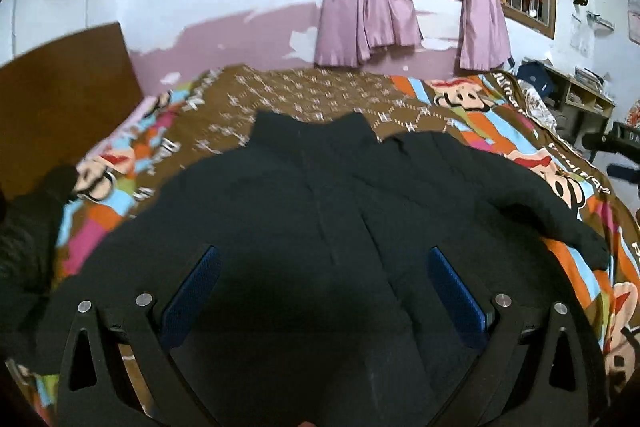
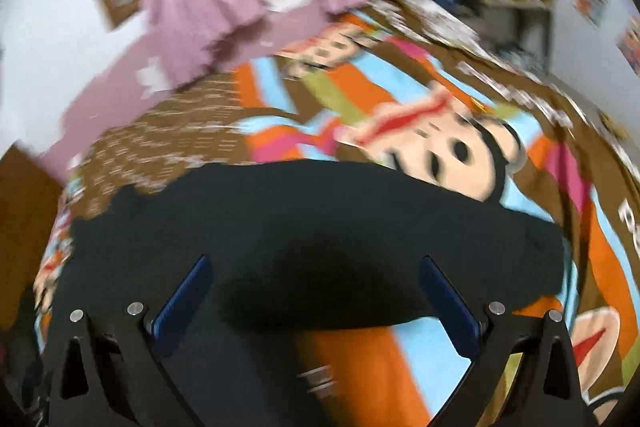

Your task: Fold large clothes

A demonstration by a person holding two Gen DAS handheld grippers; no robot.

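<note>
Spreading wide over empty air, the jaws of both the left gripper (image 1: 320,279) and the right gripper (image 2: 316,287) hold nothing — the black jacket (image 1: 320,195) lies directly beneath them, flat on the bed (image 1: 520,155). From the left view its zip runs away toward the collar, while the right gripper sits nearer the sleeve (image 2: 480,243) stretched sideways — probably the first part to fold in.
</note>
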